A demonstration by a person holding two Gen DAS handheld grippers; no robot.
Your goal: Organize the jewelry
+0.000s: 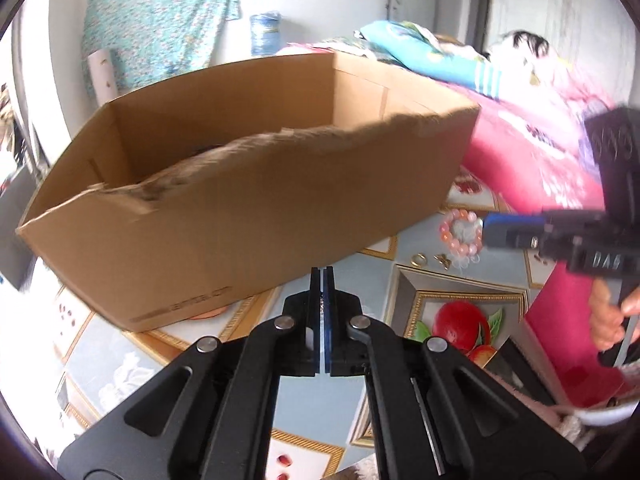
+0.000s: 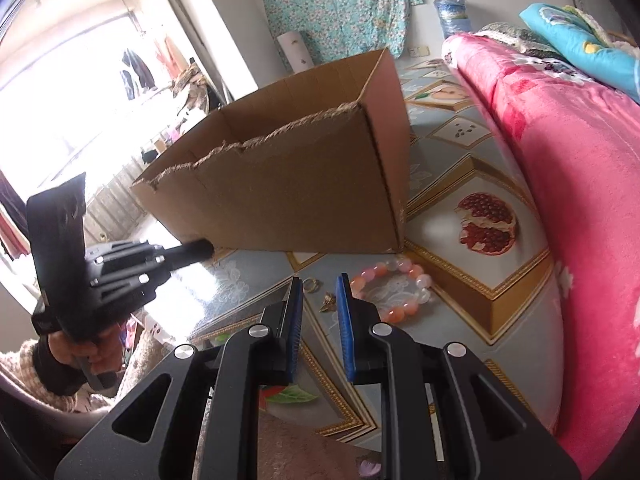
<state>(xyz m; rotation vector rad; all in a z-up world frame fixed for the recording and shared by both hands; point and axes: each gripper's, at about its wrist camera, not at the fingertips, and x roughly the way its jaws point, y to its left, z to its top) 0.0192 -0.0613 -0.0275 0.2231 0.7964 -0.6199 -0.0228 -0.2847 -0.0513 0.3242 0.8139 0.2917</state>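
While left gripper (image 1: 322, 276) is closed and empty, right gripper (image 2: 319, 284), jaws apart, must descend onto the ring (image 2: 311, 284) beside the bracelet (image 2: 394, 294).

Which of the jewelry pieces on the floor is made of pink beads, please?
The beaded bracelet, a loop of pink and pale beads lying right of the small gold ring and the gold charm, which are both plain metal.
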